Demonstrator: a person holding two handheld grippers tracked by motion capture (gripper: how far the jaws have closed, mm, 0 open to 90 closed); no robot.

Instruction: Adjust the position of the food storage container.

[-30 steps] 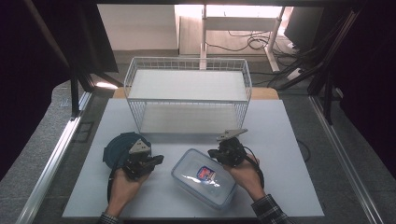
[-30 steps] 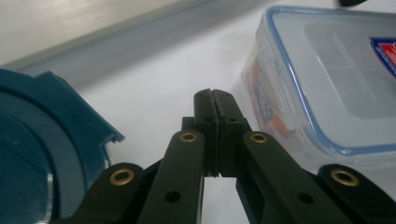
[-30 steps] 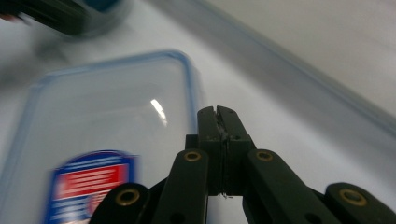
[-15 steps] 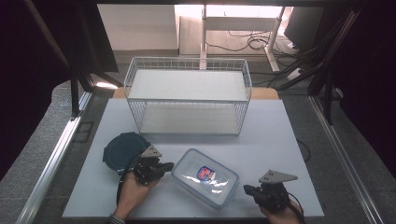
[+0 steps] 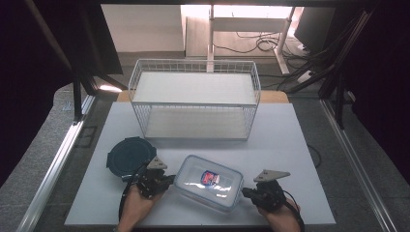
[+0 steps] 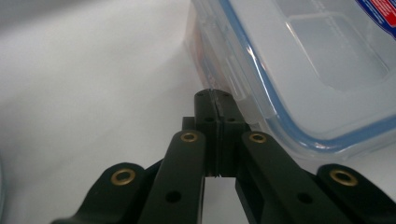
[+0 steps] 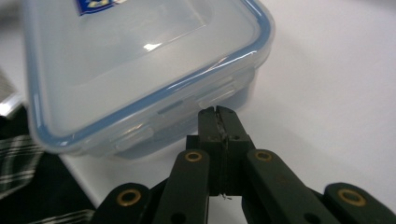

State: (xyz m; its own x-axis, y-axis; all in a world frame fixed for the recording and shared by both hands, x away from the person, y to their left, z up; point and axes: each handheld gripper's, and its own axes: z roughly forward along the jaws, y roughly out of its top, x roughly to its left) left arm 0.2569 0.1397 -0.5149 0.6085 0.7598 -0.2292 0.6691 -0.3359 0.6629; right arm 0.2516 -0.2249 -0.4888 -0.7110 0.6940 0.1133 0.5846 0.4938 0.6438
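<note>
High view: both grippers, left gripper at nine o'clock, right gripper at four, jaws closed empty, flank the clip-lock food container, apparently to work its latches

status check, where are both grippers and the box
Left gripper shut, tip at clear lidded box left clasp. Right gripper shut, at right clasp. Nothing between.

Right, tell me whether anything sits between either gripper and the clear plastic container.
Nothing visible does. The left gripper has its shut fingers right at the container side latch, and the right gripper points its shut fingers at the opposite end's latch, with only bare white table around.
</note>
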